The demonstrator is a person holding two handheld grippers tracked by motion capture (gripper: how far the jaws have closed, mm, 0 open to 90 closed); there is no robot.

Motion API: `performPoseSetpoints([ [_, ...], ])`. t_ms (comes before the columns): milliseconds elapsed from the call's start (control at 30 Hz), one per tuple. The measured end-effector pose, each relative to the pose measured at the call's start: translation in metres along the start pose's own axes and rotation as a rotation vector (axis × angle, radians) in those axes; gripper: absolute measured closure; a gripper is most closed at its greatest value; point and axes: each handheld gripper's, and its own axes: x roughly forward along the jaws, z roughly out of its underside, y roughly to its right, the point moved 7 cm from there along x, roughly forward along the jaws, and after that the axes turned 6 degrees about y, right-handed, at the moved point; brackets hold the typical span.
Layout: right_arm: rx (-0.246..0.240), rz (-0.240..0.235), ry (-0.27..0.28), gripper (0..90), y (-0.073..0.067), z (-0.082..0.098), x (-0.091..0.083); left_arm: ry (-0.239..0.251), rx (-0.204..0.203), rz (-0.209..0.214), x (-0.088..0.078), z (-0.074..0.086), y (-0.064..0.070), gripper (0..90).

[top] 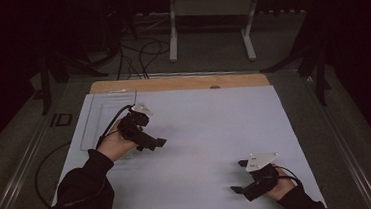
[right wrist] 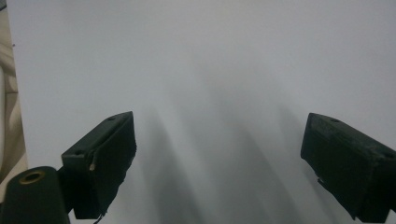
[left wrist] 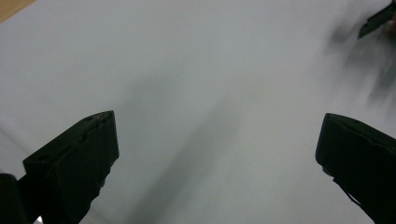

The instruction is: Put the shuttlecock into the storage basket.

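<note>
**Grippers over a bare white sheet**

Grippers were all that worked the table. The left gripper sat left of centre in the high view, a blocky black tool gripped in the person's left hand, its jaws aimed toward the middle of the frame and a thin black cable looping back from it. In the left gripper view its two jaws rose from the lower corners as chunky, matte black wedges, standing wide apart with nothing between them; beneath lay smooth, pale sheet, streaked by soft grey shadows.

The right gripper lay low in the lower right of the high view, held by the right hand, with a flat, pale grey three-cornered plate on top. Its jaws pointed left, and they too were spread wide and empty. In the right gripper view the jaw pads looked rough and slightly frayed at their edges, and a round-ended black cylinder showed at the lower left corner.

The white sheet covered nearly the whole tabletop, flat and matte, with a strip of light brown wood left bare along the upper edge. A clear, rectangular tray, faint and glassy, lay on the sheet at the upper left, just beyond the left hand. Dark sleeves came in from the bottom edge. Beyond the table, a white metal frame stood on the dim floor, beside tangled dark cables.
</note>
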Motion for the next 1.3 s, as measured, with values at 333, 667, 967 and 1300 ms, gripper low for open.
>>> performPoseSetpoints([
  [333, 0.000, 0.001, -0.001, 10.2, 0.000, 0.000, 0.000, 0.018, 0.064, 0.067, 0.010, 0.007, 0.025, 0.2],
  [667, -0.006, 0.005, -0.006, 10.2, 0.000, 0.001, -0.001, 0.019, 0.101, 0.110, 0.018, 0.018, 0.043, 0.3],
  [967, -0.014, 0.008, -0.011, 10.2, 0.000, 0.001, -0.001, 0.012, 0.108, 0.126, 0.025, 0.036, 0.051, 0.2],
  [1300, -0.015, 0.009, -0.006, 10.2, 0.000, 0.001, -0.002, -0.004, 0.133, 0.160, 0.029, 0.063, 0.063, 0.3],
])
